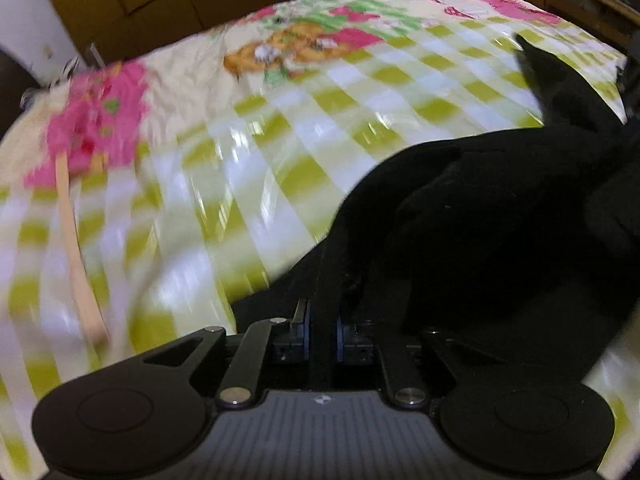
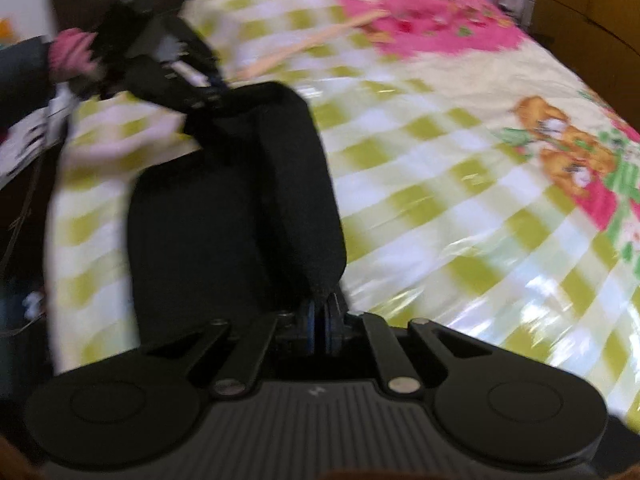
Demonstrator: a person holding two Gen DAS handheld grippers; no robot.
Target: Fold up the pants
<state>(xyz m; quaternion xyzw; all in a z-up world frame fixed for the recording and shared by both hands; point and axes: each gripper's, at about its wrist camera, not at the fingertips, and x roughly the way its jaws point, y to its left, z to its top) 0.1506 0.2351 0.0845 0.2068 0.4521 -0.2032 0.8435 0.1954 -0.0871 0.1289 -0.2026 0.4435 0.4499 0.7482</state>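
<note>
**Operator:** Checking the grip first. What does each gripper hold?

**Technician:** The left gripper (image 1: 322, 336) is closed, with a band of the black pants (image 1: 480, 220) pinched between its blue-edged pads. The right gripper (image 2: 320, 328) is likewise closed, clamping an edge of the pants (image 2: 240, 200). In the right wrist view the left gripper (image 2: 212, 88) also shows at the far end of the garment, next to a person's pink sleeve (image 2: 70, 54).

**Operator:** Where does the garment lie?

**Technician:** On the bed, over a green-and-white checked bedsheet (image 1: 280, 140) under a glossy clear cover. The pants appear partly raised at both clamped points, the middle sagging toward the sheet. Both views are blurred, so which edge each gripper holds cannot be determined.

**Operator:** Which step is in hand?

**Technician:** By judgement, a fold carry: two points are gripped and the cloth is off the sheet, but no finished fold is visible.

**Operator:** What does the next move call for?

**Technician:** Keep both grippers closed and level with each other. Carry the held edge across to the opposite edge. Lay it flat before releasing, or the slack middle may bunch.
</note>
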